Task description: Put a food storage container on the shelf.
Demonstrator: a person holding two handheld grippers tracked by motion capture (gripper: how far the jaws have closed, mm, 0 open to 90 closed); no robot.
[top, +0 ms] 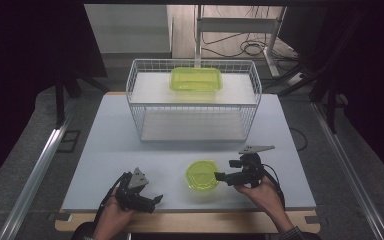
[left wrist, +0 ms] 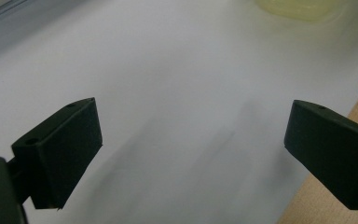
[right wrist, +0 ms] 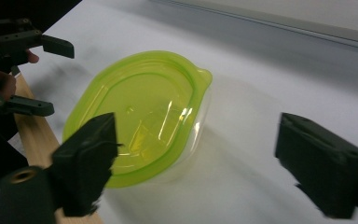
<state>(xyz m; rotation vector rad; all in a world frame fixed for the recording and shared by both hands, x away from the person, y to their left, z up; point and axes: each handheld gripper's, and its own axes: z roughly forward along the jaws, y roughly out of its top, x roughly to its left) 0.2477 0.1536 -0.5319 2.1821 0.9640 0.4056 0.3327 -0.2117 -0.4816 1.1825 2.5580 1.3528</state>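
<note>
While held low at the near left edge of the table [top: 105, 150], left gripper [top: 156, 201] gapes, empty. Right of it, round green-lidded container [top: 202, 175] on the tabletop. Further right, right gripper [top: 219, 176], jaws spread beside its rim.

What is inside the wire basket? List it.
Inside the wire basket a green rectangular tub sits on the upper white shelf. Below it a lower white shelf looks bare. The lid hides what the tub holds.
</note>
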